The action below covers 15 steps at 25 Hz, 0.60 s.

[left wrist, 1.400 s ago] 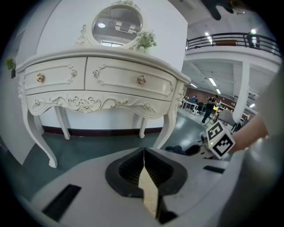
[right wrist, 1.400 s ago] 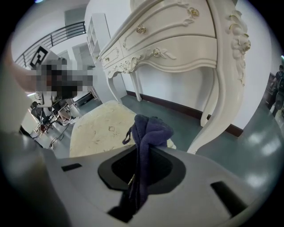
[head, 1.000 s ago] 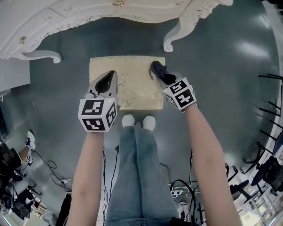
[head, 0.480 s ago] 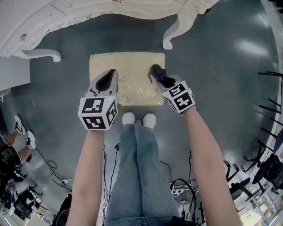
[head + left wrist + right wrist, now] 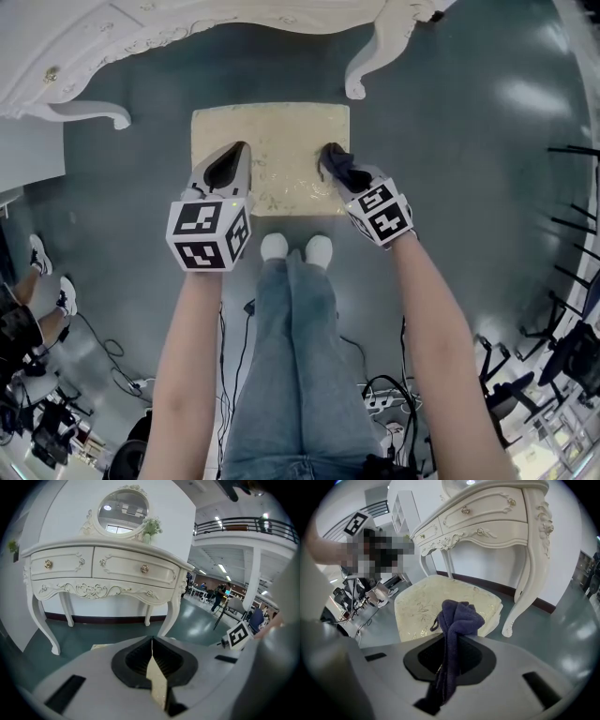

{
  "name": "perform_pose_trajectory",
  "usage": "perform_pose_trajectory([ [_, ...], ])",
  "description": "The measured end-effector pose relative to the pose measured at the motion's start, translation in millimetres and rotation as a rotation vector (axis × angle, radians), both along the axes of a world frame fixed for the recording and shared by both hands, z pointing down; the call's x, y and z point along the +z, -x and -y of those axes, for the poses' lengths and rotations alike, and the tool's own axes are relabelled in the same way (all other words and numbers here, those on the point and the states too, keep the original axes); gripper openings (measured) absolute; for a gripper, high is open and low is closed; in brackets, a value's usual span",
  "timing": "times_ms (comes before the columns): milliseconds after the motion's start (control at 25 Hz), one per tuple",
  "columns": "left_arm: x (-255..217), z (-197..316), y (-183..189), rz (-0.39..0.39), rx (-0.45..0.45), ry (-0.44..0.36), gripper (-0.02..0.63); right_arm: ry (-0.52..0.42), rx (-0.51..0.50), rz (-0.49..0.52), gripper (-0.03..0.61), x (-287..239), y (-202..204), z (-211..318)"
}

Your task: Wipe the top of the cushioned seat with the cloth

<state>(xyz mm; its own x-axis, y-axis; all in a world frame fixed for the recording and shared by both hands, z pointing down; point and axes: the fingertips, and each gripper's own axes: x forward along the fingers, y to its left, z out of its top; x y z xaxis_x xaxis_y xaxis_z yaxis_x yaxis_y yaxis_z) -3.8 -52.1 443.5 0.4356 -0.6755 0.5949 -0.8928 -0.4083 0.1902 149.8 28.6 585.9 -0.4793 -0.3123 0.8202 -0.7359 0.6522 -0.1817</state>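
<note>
Navy cloth [image 5: 457, 616] bunched | right gripper [image 5: 451, 645] fingers pinching it | left gripper [image 5: 152, 649] fingers pressed together

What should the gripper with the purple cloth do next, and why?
Probably press the cloth down and sweep it left across the cushioned seat. The right gripper is shut on the bunched cloth over the seat's right edge, and most of the top lies to its left.

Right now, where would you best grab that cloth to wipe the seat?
Probably by its bunched middle, coming from the near side, as the right gripper has it. The cloth is soft and folded, so a wad pokes past the tips to rub the seat.
</note>
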Motion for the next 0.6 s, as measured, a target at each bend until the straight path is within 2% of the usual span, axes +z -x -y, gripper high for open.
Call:
perform_pose_trajectory([
  [600, -2, -16, 0, -0.021, -0.013, 0.005, 0.005, 0.032, 0.025, 0.024, 0.037, 1, 1, -50],
])
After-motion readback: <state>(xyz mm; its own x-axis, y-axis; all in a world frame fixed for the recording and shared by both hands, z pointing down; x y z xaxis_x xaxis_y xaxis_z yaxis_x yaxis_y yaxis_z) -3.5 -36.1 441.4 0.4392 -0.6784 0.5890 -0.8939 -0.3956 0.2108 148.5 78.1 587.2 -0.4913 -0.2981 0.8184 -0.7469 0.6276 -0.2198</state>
